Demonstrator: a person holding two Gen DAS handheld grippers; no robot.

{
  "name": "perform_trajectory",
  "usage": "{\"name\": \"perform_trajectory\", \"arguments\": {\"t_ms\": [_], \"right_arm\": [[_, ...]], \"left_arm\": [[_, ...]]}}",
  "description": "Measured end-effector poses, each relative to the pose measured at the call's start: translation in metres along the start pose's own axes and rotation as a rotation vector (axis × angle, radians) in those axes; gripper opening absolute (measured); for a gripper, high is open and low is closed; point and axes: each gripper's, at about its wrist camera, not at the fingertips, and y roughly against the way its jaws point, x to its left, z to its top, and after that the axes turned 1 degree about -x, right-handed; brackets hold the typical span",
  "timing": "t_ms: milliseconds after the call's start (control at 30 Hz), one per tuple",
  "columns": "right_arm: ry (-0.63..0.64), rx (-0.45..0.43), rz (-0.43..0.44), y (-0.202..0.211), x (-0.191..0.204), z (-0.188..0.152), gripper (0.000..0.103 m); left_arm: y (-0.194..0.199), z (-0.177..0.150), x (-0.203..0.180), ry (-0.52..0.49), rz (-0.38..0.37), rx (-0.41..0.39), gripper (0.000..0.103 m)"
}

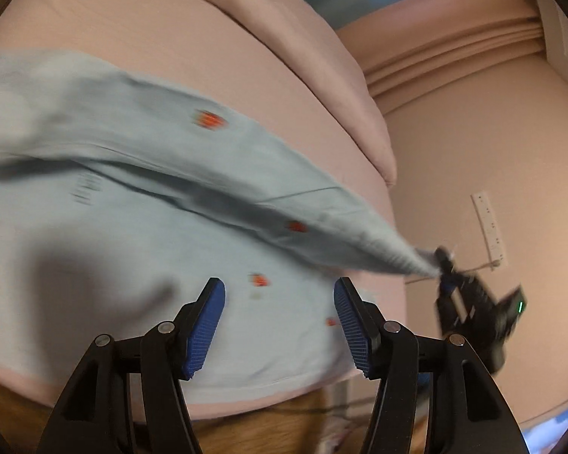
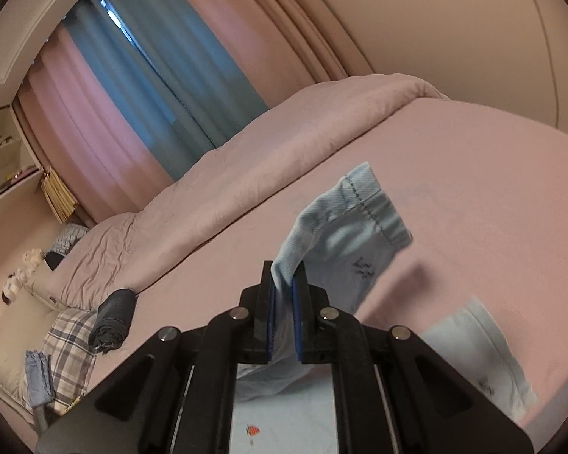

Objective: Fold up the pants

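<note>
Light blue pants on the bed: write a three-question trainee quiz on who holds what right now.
1. True or false: the left gripper is shut on the light blue pants.
2. Which gripper pinches a pant leg hem? A) left B) right C) neither
3. Fill in: the pants lie on a ____ bed sheet.

Key: 1. False; its fingers stand apart above the cloth. 2. B; the right gripper clamps the fabric. 3. Pink.
</note>
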Motion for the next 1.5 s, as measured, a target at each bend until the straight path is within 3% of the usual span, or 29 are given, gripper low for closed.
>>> {"name": "perform_trajectory", "arguments": {"t_ms": [133, 333, 600, 667, 767, 867, 1000, 1067, 1133, 1200, 1300, 1433, 1500], "right_arm": [[-0.067, 0.012, 0.015, 0.008, -0.022, -0.005, 0.008], [-0.098, 0.018, 0.026, 0.011, -0.032, -0.011, 0.009], [-0.116, 0.027, 0.024, 0.016, -0.042, -0.019, 0.009], [-0.120, 0.030, 0.024, 0.018, -0.043, -0.020, 0.009], [-0.114, 0.038, 0.003, 0.020, -0.047, -0.025, 0.009], [-0.136, 0.050, 0.004, 0.019, -0.051, -0.029, 0.009], [-0.127, 0.044, -0.030, 0.016, -0.051, -0.028, 0.009], [-0.116, 0.042, -0.036, 0.014, -0.048, -0.026, 0.009], [-0.101, 0.037, -0.042, 0.010, -0.046, -0.024, 0.009], [-0.086, 0.035, -0.062, 0.004, -0.042, -0.021, 0.009], [-0.054, 0.044, -0.077, -0.015, -0.037, -0.008, 0.009], [-0.005, 0.077, -0.031, -0.057, -0.021, 0.027, 0.009], [0.011, 0.090, 0.051, -0.074, -0.003, 0.054, 0.008]], "left_arm": [[-0.031, 0.003, -0.003, 0.103, -0.017, -0.027, 0.065], [-0.049, 0.009, 0.005, 0.197, -0.026, -0.048, 0.065], [-0.001, 0.031, 0.057, 0.318, -0.036, -0.228, 0.065], [0.026, 0.037, 0.076, 0.372, 0.008, -0.311, 0.065], [0.062, 0.046, 0.104, 0.431, 0.005, -0.386, 0.063], [0.090, 0.055, 0.129, 0.501, -0.024, -0.411, 0.055], [0.131, 0.057, 0.149, 0.513, 0.091, -0.534, 0.054], [0.148, 0.063, 0.157, 0.501, 0.114, -0.584, 0.041], [0.154, 0.068, 0.168, 0.528, 0.099, -0.567, 0.027], [0.159, 0.070, 0.176, 0.535, 0.090, -0.569, 0.023], [0.175, 0.077, 0.175, 0.495, 0.171, -0.600, 0.014], [0.177, 0.096, 0.164, 0.456, 0.160, -0.580, 0.008], [0.188, 0.102, 0.155, 0.427, 0.158, -0.600, 0.008]]}}
